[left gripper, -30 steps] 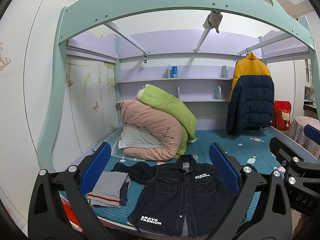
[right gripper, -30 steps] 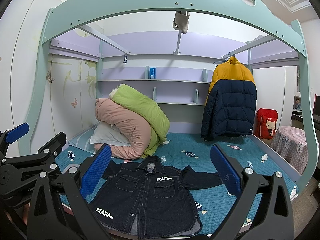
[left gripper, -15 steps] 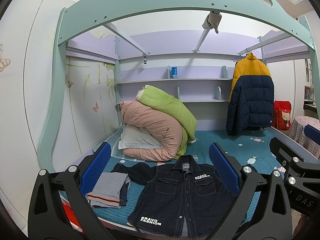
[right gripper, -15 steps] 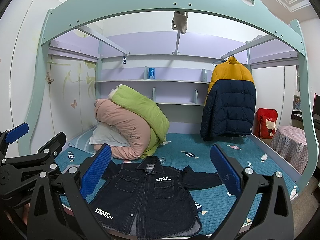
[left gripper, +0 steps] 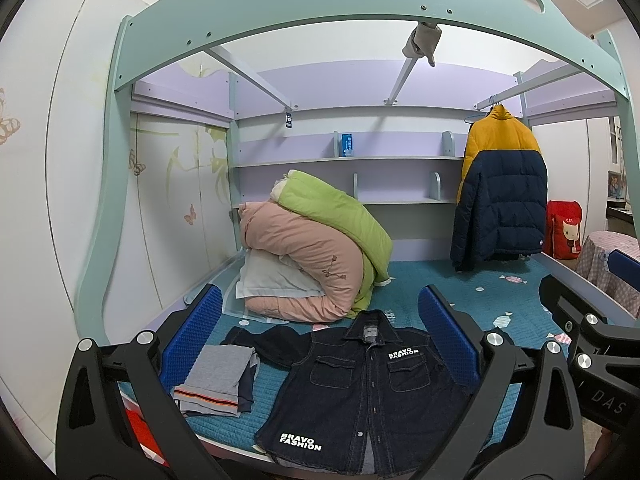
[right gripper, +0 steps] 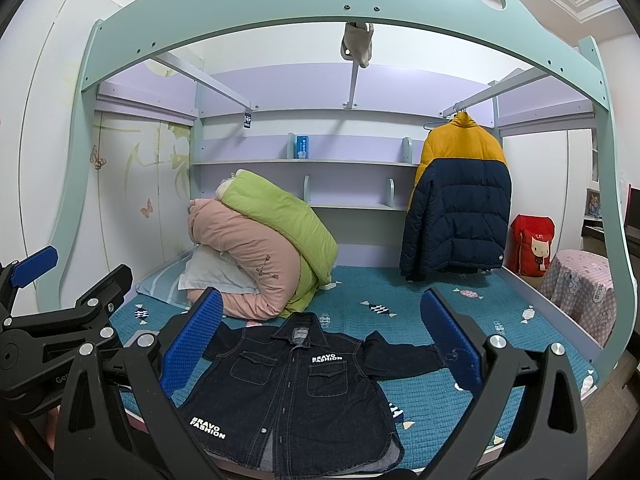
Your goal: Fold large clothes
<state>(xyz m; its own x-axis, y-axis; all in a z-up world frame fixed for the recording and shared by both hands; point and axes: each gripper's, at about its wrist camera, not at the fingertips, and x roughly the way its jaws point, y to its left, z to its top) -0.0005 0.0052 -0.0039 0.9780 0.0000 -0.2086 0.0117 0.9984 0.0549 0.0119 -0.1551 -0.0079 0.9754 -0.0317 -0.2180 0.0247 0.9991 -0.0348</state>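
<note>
A dark denim shirt [left gripper: 360,396] printed "BRAVO FASHION" lies flat, front up, at the near edge of the teal bed [left gripper: 512,300]; it also shows in the right wrist view [right gripper: 296,392], its right sleeve stretched out sideways. My left gripper [left gripper: 320,332] is open and empty, held in the air in front of the bed, above the shirt's near side. My right gripper [right gripper: 324,336] is open and empty too, at about the same distance. Each gripper shows at the edge of the other's view.
A folded grey and navy stack [left gripper: 218,378] lies left of the shirt. Rolled pink and green quilts [left gripper: 312,252] with a pillow sit at the back left. A yellow and navy puffer jacket [left gripper: 500,200] hangs at the right. The green arch frame [left gripper: 320,4] spans overhead.
</note>
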